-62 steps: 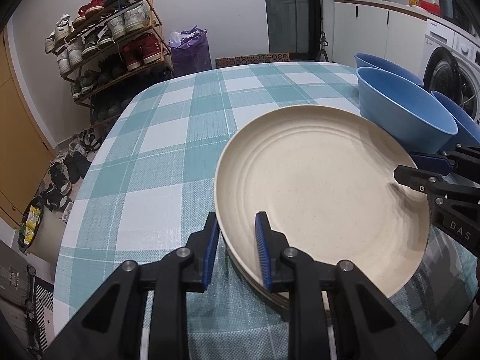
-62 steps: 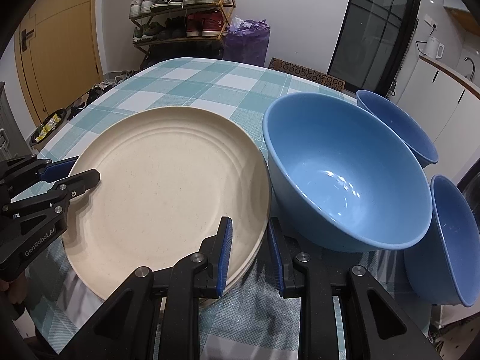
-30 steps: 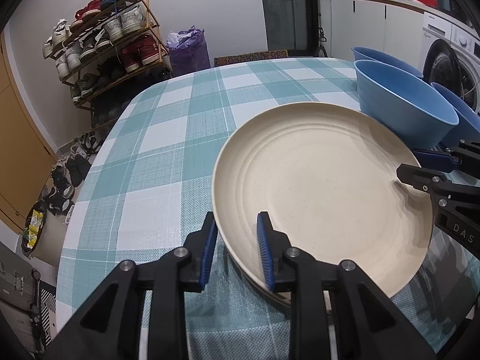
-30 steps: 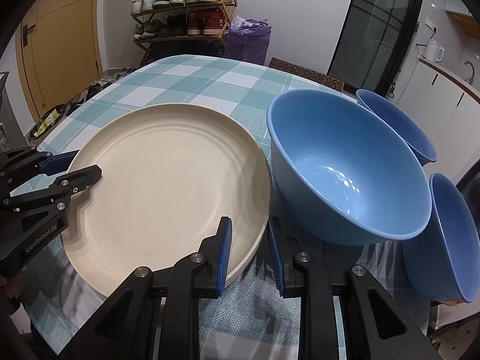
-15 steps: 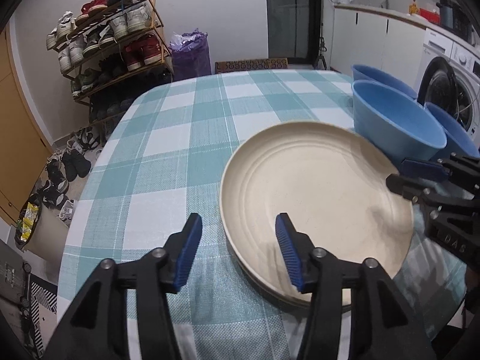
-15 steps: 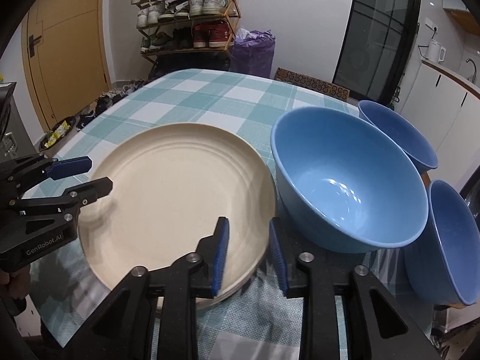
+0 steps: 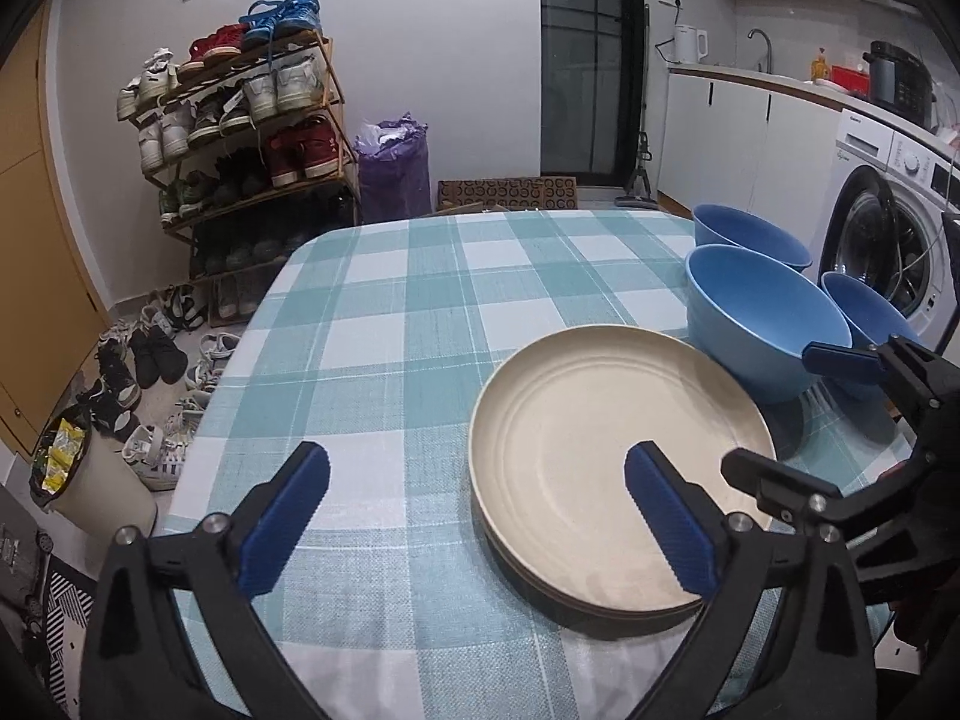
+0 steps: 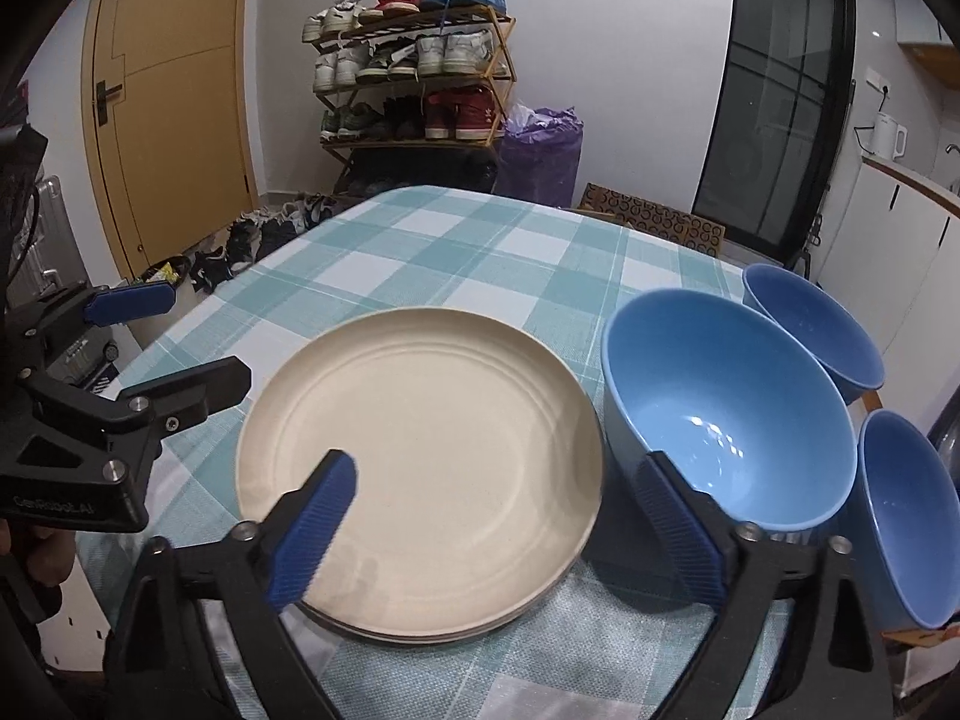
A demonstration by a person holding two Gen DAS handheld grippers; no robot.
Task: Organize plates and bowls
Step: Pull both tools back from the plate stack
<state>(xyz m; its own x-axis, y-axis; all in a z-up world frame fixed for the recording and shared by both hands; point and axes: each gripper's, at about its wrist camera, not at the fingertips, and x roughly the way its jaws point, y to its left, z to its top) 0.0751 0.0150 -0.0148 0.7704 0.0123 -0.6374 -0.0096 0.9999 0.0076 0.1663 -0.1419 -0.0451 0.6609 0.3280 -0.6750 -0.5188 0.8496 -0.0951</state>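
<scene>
Left wrist view: the left gripper [image 7: 477, 495] fingers have just spread wide, released, the cream plate stack [image 7: 612, 456] on the checked bench [image 7: 390, 324] beneath the right-hand finger.

Right wrist view: the right gripper [image 8: 510, 516] fingers, likewise just released, straddle the plate stack's [image 8: 420, 468] near rim; three blue bowls [image 8: 726, 420] sit just beside the stack.

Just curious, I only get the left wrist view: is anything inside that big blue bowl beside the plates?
Observer: No. The right wrist view looks into the big blue bowl; it is empty.
Visitor: And the other tool, is it holding anything?
Observer: No. The right gripper has just been opening its fingers; they grip nothing.
Visitor: What is left of the shoe rack?
Observer: A yellow door with a black handle.
</scene>
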